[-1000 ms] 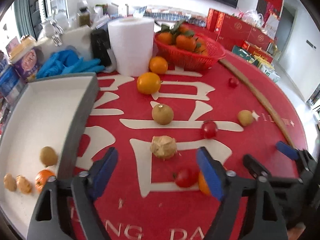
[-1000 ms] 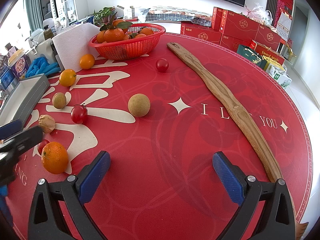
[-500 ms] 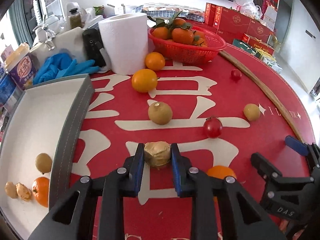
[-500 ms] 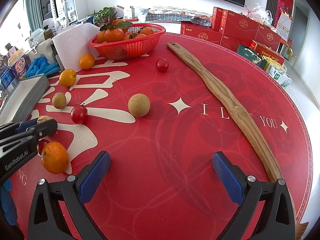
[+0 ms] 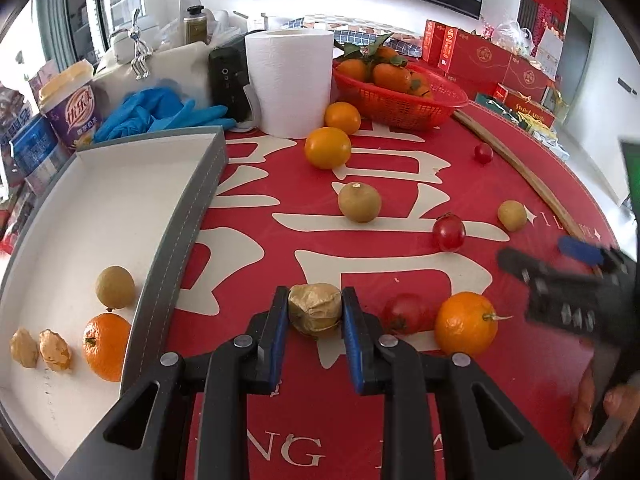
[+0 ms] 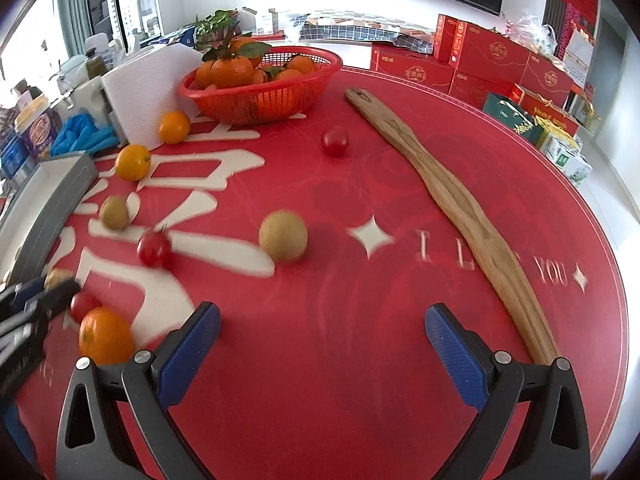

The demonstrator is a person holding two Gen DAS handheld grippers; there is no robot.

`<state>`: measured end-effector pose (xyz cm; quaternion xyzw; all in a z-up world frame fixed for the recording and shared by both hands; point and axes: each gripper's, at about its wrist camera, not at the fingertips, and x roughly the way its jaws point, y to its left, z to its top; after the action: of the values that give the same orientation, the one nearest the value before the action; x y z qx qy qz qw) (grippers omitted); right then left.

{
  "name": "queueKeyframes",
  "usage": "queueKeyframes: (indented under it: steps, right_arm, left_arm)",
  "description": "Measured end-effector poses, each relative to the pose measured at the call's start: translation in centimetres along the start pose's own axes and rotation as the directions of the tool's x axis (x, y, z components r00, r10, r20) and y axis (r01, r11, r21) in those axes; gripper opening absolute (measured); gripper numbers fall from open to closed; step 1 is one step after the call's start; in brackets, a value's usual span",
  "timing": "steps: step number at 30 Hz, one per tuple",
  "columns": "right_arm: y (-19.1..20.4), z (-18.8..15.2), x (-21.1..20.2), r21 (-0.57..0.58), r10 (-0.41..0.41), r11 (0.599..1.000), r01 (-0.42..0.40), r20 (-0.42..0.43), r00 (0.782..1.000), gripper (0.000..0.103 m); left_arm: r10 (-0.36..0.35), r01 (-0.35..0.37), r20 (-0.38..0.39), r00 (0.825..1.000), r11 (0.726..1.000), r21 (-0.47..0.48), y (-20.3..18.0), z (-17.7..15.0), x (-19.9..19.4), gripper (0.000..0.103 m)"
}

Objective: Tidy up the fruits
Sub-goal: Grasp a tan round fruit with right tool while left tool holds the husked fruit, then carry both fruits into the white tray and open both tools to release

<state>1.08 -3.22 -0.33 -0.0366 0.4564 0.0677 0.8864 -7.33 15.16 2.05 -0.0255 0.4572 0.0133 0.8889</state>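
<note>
Papery husked fruit [image 5: 315,309] clamped in left gripper [image 5: 314,312]; right gripper [image 6: 322,330] spread wide, holding nothing.

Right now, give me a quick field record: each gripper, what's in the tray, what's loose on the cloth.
left gripper: shut on husked fruit, low over the red cloth
right gripper: open, holding nothing
tray: one orange, one round tan fruit, two husked fruits, all near its front end
loose nearby: orange and tomato, just right of the left gripper
loose farther: tan fruit, tomato, two oranges
basket: oranges with leaves
</note>
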Motion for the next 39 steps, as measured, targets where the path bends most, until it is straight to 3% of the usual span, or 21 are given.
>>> queueKeyframes:
  steps: [6,8,10,11,13,17,24,29,39]
  right_arm:
    - [0.6,2.1,1.5,-0.002,0.002,1.000,-0.002,0.005,1.000,0.099]
    - [0.9,2.1,1.2,-0.020,0.009,1.000,-0.008,0.026,1.000,0.080]
    - [1.2,2.1,0.7,-0.039,0.023,0.999,-0.021,0.041,0.999,0.036]
    - [1.3,2.1,0.5,-0.043,0.031,0.999,-0.029,0.039,0.999,0.027]
    - [0.9,2.1,0.4,-0.021,0.059,0.998,-0.059,0.029,0.998,0.026]
    - [-0.9,1.9,-0.2,0.068,0.189,0.980,-0.189,0.002,0.982,0.026]
    - [-0.4,2.4,-2.3,0.081,0.270,0.960,-0.270,0.008,0.963,0.026]
    - [2.3,3.2,-3.5,0.052,0.318,0.947,-0.318,0.009,0.948,0.026]
    - [11.7,4.5,-3.9,-0.083,0.406,0.909,-0.409,-0.049,0.913,0.026]
  left_arm:
    - [-0.003,0.003,0.012,1.000,1.000,0.009,0.1,0.0,0.1,0.028]
    - [-0.019,0.019,0.008,1.000,1.000,-0.002,0.4,-0.1,-0.1,0.028]
    - [-0.026,0.026,0.020,0.999,0.999,-0.019,0.6,-0.3,-0.8,0.028]
    - [-0.028,0.029,0.031,0.999,0.999,-0.023,0.7,-0.3,-1.2,0.028]
    - [-0.041,0.043,0.059,0.997,0.999,-0.029,0.9,-0.3,-2.2,0.028]
    - [-0.045,0.048,0.114,0.992,0.998,-0.029,1.5,-0.1,-4.5,0.028]
    - [-0.035,0.047,0.162,0.986,0.997,-0.068,4.3,0.3,-7.1,0.028]
    - [0.039,-0.022,0.178,0.983,0.995,-0.097,7.2,0.0,-8.0,0.028]
    - [0.140,-0.106,0.156,0.978,0.972,-0.208,13.7,-1.8,-7.8,0.028]
